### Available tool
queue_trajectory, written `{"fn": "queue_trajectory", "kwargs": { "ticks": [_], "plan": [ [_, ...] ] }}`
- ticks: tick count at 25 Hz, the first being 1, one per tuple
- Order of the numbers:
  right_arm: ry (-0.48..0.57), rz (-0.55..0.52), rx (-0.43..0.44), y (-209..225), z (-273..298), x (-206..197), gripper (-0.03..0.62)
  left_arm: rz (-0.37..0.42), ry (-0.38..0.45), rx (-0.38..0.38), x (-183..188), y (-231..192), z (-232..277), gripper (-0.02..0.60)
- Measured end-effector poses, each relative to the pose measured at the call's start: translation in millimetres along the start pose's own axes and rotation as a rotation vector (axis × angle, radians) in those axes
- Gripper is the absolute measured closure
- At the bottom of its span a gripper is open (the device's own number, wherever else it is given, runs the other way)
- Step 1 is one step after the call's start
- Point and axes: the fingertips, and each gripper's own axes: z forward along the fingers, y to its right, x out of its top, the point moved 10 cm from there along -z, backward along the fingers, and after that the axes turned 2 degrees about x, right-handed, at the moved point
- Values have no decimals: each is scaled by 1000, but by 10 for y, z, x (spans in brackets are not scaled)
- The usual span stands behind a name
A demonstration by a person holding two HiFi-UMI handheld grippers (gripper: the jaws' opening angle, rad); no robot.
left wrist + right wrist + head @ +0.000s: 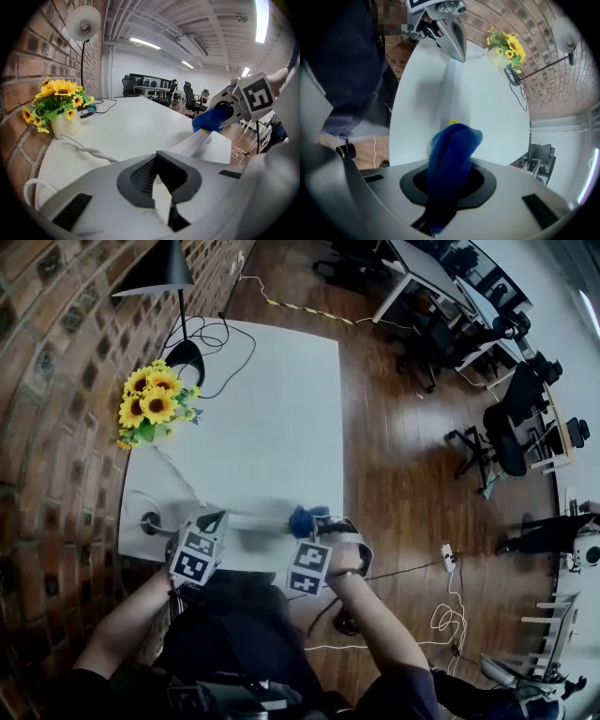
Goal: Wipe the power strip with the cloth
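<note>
The white power strip (pixel 258 518) lies along the near edge of the counter (pixel 281 409), between the two claws. The left claw (pixel 217 518) slants down toward the strip's left end, its marker cube facing up and the bare forearm (pixel 122 634) reaching in from the near-left. Its jaws are drawn together almost completely, the tips at that end of the strip; I cannot tell whether they pinch it. The right claw (pixel 319 521) points steeply down over the strip's right end, wrist bent and forearm (pixel 375 624) coming from the near-right. It is clamped on a bunched blue cloth (pixel 452 150), which sticks out past the jaws onto the strip. Sunflowers in a vase (pixel 155 404) stand at the counter's left edge.
</note>
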Motion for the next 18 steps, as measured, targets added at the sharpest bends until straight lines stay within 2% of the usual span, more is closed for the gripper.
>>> {"fn": "queue_trajectory", "kwargs": {
  "ticks": [5,9,11,14,18],
  "plan": [
    [-6,44,-30,6,-10,-4,533,-1,3,-7,0,5,3,569],
    [96,151,-71,-9,-85,86,531,7,2,-11,7,-3,5,569],
    [94,136,-78,-14,-86,184,535,9,0,-16,6,-7,8,569],
    [95,145,-37,39,-76,228,534,5,-3,-17,5,-11,12,569],
    [94,71,-59,26,-117,356,536,4,-2,-16,12,7,11,569]
  ]
}}
